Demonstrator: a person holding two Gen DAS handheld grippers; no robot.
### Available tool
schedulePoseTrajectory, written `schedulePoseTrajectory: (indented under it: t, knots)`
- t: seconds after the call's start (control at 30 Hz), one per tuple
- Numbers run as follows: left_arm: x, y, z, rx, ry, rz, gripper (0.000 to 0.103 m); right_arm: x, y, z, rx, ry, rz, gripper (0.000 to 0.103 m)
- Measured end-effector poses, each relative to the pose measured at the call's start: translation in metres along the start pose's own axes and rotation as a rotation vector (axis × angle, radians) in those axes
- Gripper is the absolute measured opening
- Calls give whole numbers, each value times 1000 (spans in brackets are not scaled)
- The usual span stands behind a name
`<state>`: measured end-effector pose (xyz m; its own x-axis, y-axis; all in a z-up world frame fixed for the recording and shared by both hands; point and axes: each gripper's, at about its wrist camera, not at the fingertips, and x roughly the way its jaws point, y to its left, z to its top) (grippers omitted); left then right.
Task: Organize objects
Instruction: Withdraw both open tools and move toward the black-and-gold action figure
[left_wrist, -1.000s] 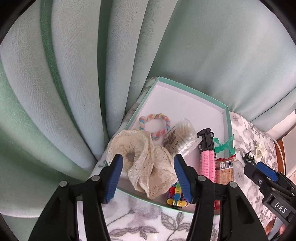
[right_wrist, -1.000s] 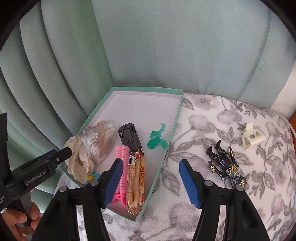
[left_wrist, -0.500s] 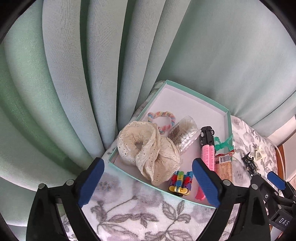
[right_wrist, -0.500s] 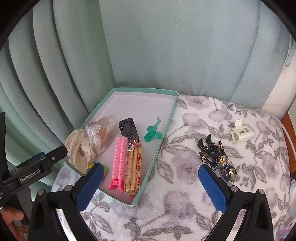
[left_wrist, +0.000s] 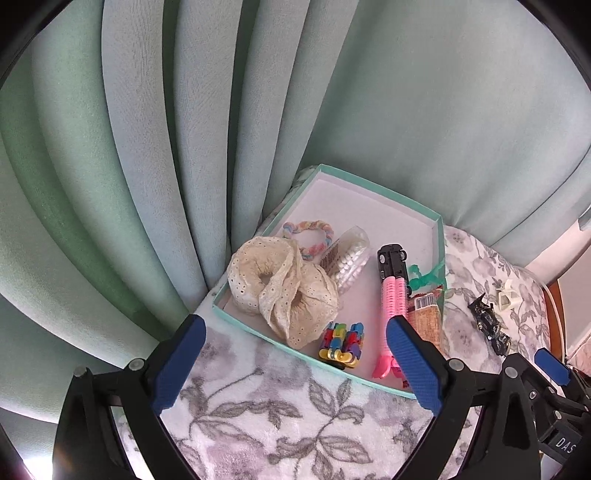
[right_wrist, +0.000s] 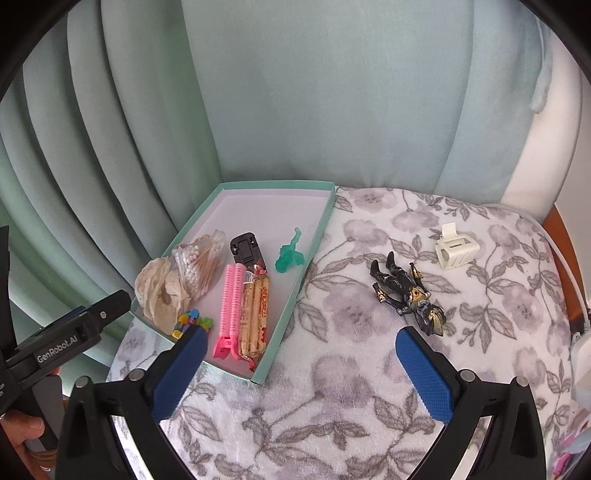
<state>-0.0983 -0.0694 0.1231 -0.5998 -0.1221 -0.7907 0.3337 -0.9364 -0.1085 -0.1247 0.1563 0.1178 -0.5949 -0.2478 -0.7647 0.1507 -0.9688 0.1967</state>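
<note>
A teal-rimmed box (right_wrist: 317, 225) (left_wrist: 218, 301) on a floral blanket holds a cream lace scrunchie (left_wrist: 280, 291), a pastel hair tie (left_wrist: 308, 236), a bag of cotton swabs (right_wrist: 201, 266), a black clip (right_wrist: 245, 249), a pink hair roller (right_wrist: 232, 299), snack sticks (right_wrist: 256, 314), a green figure (right_wrist: 290, 254) and a colourful block toy (left_wrist: 341, 341). A black-and-gold figurine (right_wrist: 408, 291) and a white claw clip (right_wrist: 456, 251) lie on the blanket to the right. My left gripper (left_wrist: 295, 369) is open and empty before the box. My right gripper (right_wrist: 299, 373) is open and empty over the blanket.
Pale green curtains (right_wrist: 295, 92) hang close behind the box and table. The floral blanket (right_wrist: 369, 369) covers the surface. A wooden edge (right_wrist: 565, 266) and a white cable (right_wrist: 574, 288) run along the far right.
Both grippers have opened wide and drawn back from the box. The lace scrunchie now lies free in the box, away from the left fingers.
</note>
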Motion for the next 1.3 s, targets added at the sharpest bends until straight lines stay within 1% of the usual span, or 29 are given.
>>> schedulePoseTrajectory:
  t: [0.17, 0.4, 0.53, 0.63, 0.87, 0.97, 1.1, 1.3]
  knots:
    - [-13, -18, -4, 38, -5, -15, 98, -17, -25, -8, 72, -12, -18, 103]
    - [-26, -50, -10, 96, 1, -63, 98, -36, -73, -17, 171, -22, -59, 103]
    - [-31, -71, -15, 136, 10, -88, 98, -47, -98, -21, 203, -32, -80, 103]
    - [-30, -88, -20, 164, 20, -115, 98, -53, -112, -23, 208, -37, -91, 103]
    - [-32, -129, -32, 230, 42, -139, 98, -61, -138, -25, 207, -40, -116, 103]
    - [-31, -145, -34, 236, 45, -156, 98, -63, -148, -22, 203, -41, -125, 103]
    - [-23, -164, -34, 223, 68, -176, 98, -61, -158, -19, 185, -43, -132, 103]
    - [-4, -187, -34, 234, 101, -191, 98, -45, -172, -12, 167, -29, -139, 103]
